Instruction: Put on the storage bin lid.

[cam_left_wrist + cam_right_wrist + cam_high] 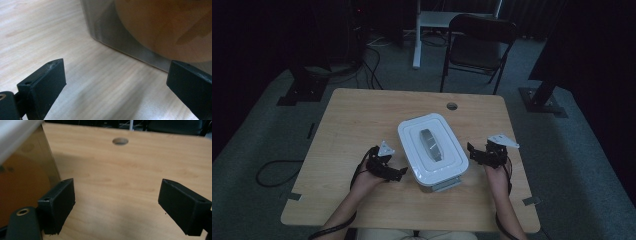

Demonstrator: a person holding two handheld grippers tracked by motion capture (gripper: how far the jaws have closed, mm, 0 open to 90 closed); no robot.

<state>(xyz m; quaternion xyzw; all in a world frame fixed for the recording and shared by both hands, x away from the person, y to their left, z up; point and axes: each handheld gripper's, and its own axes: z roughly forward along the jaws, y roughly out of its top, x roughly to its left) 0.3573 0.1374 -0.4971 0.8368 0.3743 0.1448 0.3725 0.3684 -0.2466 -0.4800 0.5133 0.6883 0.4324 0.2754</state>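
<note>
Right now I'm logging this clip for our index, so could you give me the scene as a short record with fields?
setting: wooden table in a dim room, folding chair behind it
main object: lidded container, white lid with a grey handle, clear walls
left gripper: open, beside the container's left side, nothing between the jaws
right gripper: open, beside the container's right side, nothing held
table detail: round cable hole near the far edge
</note>
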